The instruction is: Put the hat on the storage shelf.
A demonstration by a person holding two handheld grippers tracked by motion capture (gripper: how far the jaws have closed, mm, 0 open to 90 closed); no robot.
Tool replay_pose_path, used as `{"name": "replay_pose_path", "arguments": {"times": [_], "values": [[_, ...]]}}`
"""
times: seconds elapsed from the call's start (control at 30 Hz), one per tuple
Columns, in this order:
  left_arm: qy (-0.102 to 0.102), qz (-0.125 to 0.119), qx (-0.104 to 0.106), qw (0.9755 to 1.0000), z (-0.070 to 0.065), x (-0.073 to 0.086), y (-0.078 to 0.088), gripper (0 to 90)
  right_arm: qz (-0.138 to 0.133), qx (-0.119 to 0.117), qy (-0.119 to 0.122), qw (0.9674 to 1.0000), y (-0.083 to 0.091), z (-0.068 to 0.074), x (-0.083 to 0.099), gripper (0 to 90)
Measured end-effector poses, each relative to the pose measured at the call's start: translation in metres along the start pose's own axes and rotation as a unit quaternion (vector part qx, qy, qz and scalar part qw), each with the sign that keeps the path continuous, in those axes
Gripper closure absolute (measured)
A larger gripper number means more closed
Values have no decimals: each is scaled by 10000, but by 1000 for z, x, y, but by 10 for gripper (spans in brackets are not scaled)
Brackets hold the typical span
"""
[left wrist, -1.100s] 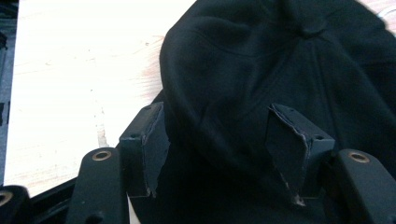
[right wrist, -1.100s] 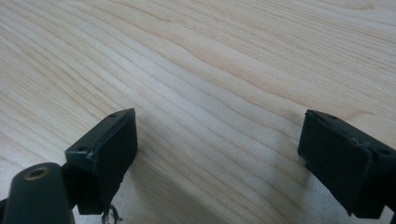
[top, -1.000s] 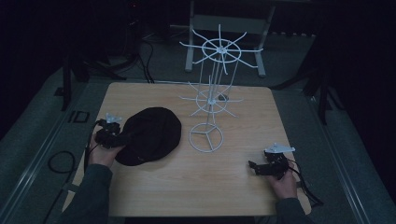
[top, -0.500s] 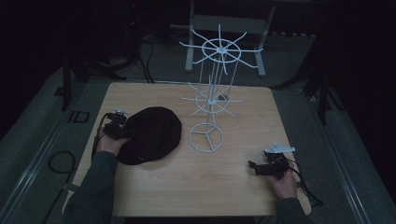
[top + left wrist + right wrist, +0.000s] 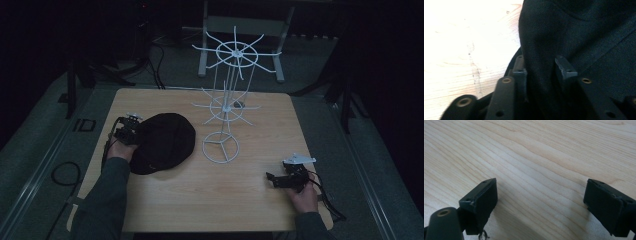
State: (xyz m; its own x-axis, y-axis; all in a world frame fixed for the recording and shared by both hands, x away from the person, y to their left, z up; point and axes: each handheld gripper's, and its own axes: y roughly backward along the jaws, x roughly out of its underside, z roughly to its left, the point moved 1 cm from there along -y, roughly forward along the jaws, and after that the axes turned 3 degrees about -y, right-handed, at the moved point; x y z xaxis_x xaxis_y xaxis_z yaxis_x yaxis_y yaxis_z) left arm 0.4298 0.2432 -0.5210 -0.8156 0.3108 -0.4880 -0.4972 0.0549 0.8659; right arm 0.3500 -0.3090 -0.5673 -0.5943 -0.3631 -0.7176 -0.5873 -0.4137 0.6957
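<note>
One black cap lies on the left half of the desk, beside one white wire rack. My left gripper has just been closing its jaws, which now pinch a fold of the cap's edge. My right gripper rests over bare wood, well apart, jaws wide and holding nothing.

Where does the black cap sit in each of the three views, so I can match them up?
High view: the black cap lies left of centre on the table, the left claw at its left edge.
Left gripper view: dark fabric across the right and centre, a fold pinched between the jaws.
Right gripper view: bare tabletop there.
Shared landmark: the pale wood grain.
</note>
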Motion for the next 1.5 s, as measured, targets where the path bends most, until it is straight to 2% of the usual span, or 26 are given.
{"name": "replay_pose_path", "arguments": {"times": [0.07,0.1,0.13,0.17,0.27,0.3,0.33,0.37,0.4,0.43,0.63,0.77,0.8,0.83,0.87,0.9,0.93,0.97,1.07,1.1,1.27,1.37,1.4,1.5], "values": [[3,-27,-58,10000,-1,-1,1,735,1,0,1,10000,0,0,0,117],[150,-132,18,9998,1,0,2,749,0,-1,2,10000,0,0,0,117],[150,-132,18,9998,1,0,2,760,0,-1,2,10000,0,0,0,117],[338,-252,117,9990,4,1,3,769,1,0,-1,10000,0,0,0,117],[457,-319,179,9983,6,3,4,781,1,0,0,10000,0,0,0,117],[563,-372,302,9973,9,5,6,785,0,-1,0,10000,0,0,0,117],[563,-372,302,9973,9,5,6,787,0,-1,0,10000,0,0,0,117],[673,-419,450,9958,12,6,7,790,0,-1,0,10000,0,0,0,117],[673,-419,450,9958,12,6,7,790,0,-1,0,10000,0,0,0,117],[753,-469,557,9945,14,7,8,791,0,0,0,10000,0,0,0,117],[816,-618,658,9926,15,7,16,792,1,1,1,10000,0,0,0,118],[964,-867,829,9881,19,6,29,792,2,2,4,10000,0,0,0,118],[964,-867,829,9881,19,6,29,792,2,2,4,10000,0,0,0,118],[1013,-975,917,9858,21,5,34,792,3,2,1,10000,0,0,0,118],[1013,-975,917,9858,21,5,34,792,2,5,0,10000,0,0,0,118],[1036,-1084,991,9837,23,3,40,792,2,5,1,10000,0,0,0,118],[1036,-1084,991,9837,23,3,40,791,2,5,1,10000,0,0,0,118],[1064,-1184,1042,9817,24,3,46,791,2,5,1,10000,0,0,0,118],[1086,-1286,1034,9803,26,4,52,790,2,6,-1,10000,0,0,0,118],[1122,-1349,1049,9789,28,4,57,790,1,6,0,10000,0,0,0,118],[1117,-1461,1036,9775,32,3,67,790,1,6,-2,10000,0,0,0,118],[1174,-1601,1056,9744,37,2,77,789,1,6,-2,10000,0,0,0,118],[1174,-1601,1056,9744,37,2,77,789,1,6,-2,10000,0,0,0,118],[1235,-1691,1031,9724,43,2,83,788,1,6,-1,10000,0,0,0,118]]}}
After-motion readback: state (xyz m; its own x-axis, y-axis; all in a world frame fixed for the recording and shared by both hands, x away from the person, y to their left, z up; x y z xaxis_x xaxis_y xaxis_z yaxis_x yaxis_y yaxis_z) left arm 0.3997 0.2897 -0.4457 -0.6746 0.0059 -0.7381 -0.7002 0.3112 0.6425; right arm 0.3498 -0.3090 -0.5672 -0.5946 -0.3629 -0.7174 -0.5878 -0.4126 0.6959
